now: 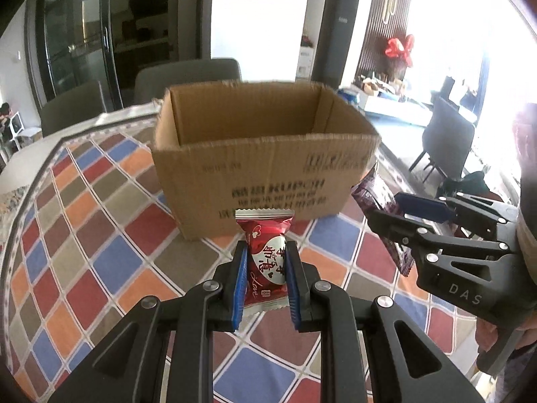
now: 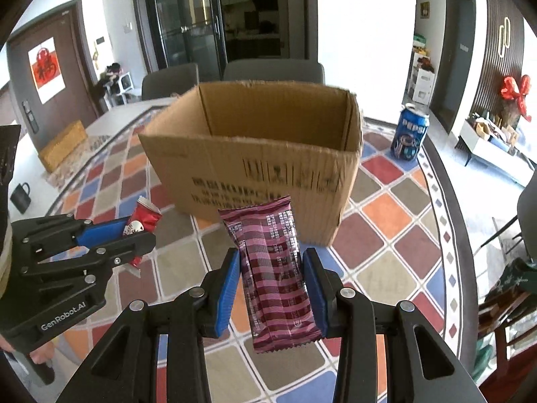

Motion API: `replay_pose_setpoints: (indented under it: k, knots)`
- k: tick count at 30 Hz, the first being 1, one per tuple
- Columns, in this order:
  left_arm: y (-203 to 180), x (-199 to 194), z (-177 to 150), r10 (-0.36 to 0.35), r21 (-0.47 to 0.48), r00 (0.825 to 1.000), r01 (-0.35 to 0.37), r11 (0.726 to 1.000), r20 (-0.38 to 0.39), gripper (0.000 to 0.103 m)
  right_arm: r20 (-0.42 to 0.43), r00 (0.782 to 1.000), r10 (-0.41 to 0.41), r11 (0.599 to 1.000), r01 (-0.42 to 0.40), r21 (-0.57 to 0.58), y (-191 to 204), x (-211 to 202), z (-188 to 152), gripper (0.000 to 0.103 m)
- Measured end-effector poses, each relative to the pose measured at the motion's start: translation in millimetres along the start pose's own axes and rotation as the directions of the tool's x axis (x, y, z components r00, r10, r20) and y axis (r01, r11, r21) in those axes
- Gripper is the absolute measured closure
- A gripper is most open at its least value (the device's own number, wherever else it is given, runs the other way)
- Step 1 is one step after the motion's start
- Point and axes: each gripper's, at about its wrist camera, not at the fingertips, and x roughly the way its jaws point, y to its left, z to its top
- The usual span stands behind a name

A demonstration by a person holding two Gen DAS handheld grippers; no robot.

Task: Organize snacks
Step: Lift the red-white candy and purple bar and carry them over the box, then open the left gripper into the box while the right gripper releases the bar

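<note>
Above the counter (image 2: 386, 208), short of the open cardboard box (image 2: 255, 154), the left claw (image 1: 266, 273) grips a red candy packet (image 1: 265, 262) and the right claw (image 2: 273, 285) a purple striped bar (image 2: 275, 275), neither yet dropped in.

Red candy packet (image 1: 265, 262) and purple striped bar (image 2: 275, 275) held upright before open cardboard box (image 2: 265, 154).

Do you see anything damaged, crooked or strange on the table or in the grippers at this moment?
Only small things. The cardboard box has no top flaps, and its upper edges look roughly torn. The Pepsi can beside it looks dented near its top. The red candy and the purple snack bar look intact.
</note>
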Motion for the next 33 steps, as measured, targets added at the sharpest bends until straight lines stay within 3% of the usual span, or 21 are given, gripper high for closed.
replay_pose_setpoints:
  k: [17,33]
  knots:
    - [4,-26,52,0.013,0.004,0.993,-0.013,1.000,0.121,0.081,0.137,0.991,-0.004,1.000,0.001,0.022,3,-29,53,0.064]
    - [23,-5,98,0.026,-0.011,0.995,-0.025,1.000,0.098,0.081,0.158,0.987,-0.021,0.999,0.015,0.042,0,-20,98,0.064]
